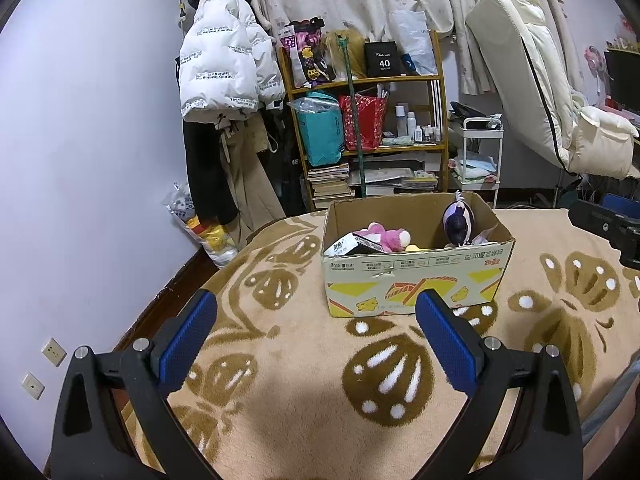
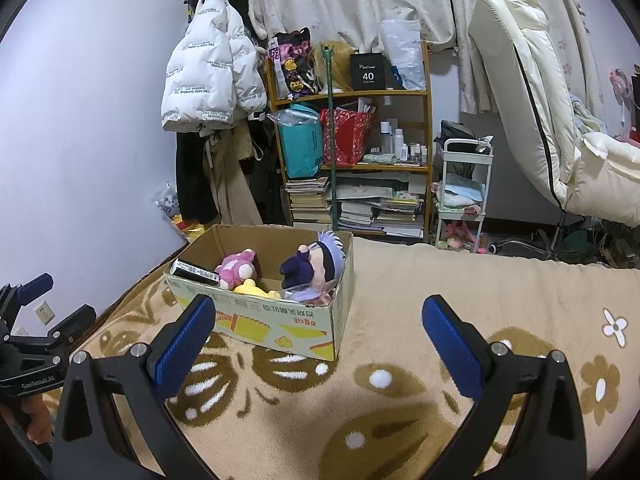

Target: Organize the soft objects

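An open cardboard box [image 1: 416,280] [image 2: 280,322] stands on the beige patterned blanket [image 1: 304,380] [image 2: 400,380]. Inside lie a pink plush [image 1: 384,238] [image 2: 236,268], a purple-haired doll plush [image 1: 458,220] [image 2: 316,262], a yellow plush [image 2: 254,290] and a black-and-white packet [image 1: 352,245] [image 2: 196,273]. My left gripper [image 1: 316,308] is open and empty, just in front of the box. My right gripper [image 2: 320,312] is open and empty, in front of the box and to its right. The left gripper also shows at the left edge of the right wrist view [image 2: 36,320].
A wooden shelf [image 1: 364,80] [image 2: 352,96] with bags, bottles and books stands behind the bed. A white puffer jacket [image 1: 224,60] [image 2: 208,76] hangs at the wall. A white cart [image 1: 480,152] [image 2: 464,184] and a cream chair [image 1: 532,80] [image 2: 552,100] are at right.
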{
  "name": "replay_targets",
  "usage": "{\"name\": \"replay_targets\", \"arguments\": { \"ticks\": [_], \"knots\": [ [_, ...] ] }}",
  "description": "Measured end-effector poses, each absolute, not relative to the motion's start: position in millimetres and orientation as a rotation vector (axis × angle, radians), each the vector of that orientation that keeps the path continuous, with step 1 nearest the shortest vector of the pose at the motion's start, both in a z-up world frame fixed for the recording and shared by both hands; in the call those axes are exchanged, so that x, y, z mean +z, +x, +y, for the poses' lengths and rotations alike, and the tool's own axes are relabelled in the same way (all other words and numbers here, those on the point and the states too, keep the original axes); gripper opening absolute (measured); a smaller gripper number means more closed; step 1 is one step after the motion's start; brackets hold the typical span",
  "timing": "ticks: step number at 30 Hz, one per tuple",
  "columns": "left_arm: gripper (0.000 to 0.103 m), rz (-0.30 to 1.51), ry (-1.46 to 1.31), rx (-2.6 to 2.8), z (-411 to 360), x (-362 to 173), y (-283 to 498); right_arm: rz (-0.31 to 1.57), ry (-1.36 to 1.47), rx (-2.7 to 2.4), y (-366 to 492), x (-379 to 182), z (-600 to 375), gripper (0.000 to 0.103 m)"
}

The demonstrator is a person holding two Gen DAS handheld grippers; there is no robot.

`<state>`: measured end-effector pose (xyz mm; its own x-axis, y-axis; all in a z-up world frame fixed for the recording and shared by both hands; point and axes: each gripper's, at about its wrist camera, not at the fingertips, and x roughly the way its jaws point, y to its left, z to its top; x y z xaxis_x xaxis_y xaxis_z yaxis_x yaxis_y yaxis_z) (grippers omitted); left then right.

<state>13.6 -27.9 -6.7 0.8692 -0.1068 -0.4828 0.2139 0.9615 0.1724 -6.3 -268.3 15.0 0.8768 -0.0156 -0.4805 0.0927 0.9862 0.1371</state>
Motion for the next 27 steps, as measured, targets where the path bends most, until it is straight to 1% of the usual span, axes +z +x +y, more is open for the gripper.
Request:
{"name": "replay_targets", "arguments": {
  "ticks": [27],
  "knots": [
    [0.099, 0.485, 0.216, -0.171, -23.3, -1.9, 12.7, 0.503, 0.156, -0.055, -5.4, 16.7, -269.9, 0.103]
  ]
}}
